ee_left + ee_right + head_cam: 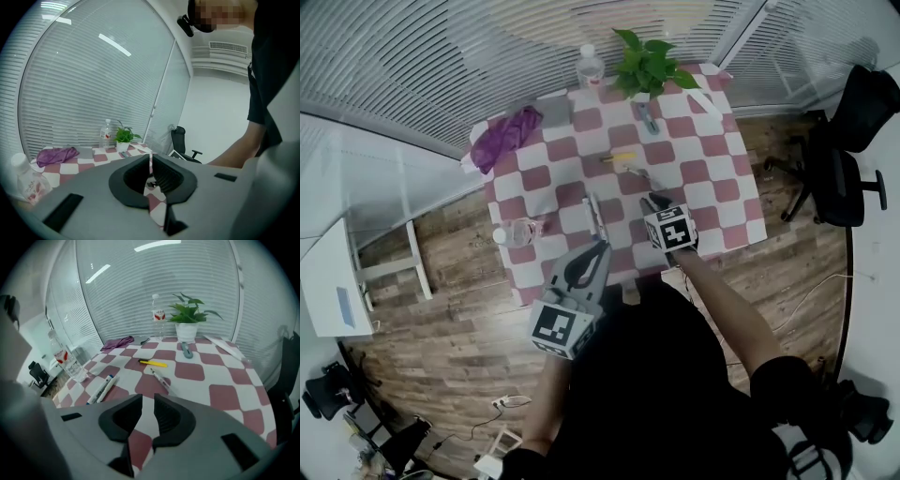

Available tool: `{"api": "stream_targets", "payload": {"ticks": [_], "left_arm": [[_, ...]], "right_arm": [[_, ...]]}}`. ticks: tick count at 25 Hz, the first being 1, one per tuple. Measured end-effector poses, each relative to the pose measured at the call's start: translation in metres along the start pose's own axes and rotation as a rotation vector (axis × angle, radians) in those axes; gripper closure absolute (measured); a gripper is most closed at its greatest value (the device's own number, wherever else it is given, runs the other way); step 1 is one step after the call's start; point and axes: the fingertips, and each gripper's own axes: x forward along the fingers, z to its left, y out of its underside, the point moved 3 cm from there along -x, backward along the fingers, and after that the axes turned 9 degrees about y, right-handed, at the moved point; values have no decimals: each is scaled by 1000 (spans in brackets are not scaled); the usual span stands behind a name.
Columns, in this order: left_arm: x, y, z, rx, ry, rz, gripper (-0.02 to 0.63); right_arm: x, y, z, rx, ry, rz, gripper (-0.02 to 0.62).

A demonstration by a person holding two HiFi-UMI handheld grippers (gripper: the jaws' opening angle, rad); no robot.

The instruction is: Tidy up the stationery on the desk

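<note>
left gripper: its jaws are closed tight and there is nothing in them. It hangs over the near edge of the table.
right gripper: its jaws are a little bit apart and hold nothing. It points down at the table.
clear pen: lies just in front of the right gripper. Nothing touches it.
yellow pen: lies a bit further ahead, past the clear pen.
white markers: two of them lie side by side, ahead of the right gripper and off to its left, close to the left gripper's tips.
grey tool: far ahead of the right gripper, just beside the plant.
other things: a purple cloth and a far bottle at the back, and a near bottle far to the left.
done so far: nothing looks put away. The pens are spread all over.
left to do: I think all of it. Each pen must be picked up. No cup or box for them shows.
</note>
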Motion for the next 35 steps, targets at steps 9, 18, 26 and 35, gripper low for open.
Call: {"api": "stream_targets", "payload": {"ticks": [9,18,26,35], "left_arm": [[28,13,-12,-48,-61,6,563],[37,14,-20,-65,-130,-1,563],[31,15,-20,-85,-158,-18,563],[17,14,-15,-65,-137,-5,563]], "right_arm": [[20,-8,-45,-237,16,22,481],[43,2,-51,-292,-33,61,483],[45,5,-47,-266,-66,66,529],[38,8,-43,-150,-48,65,532]]}}
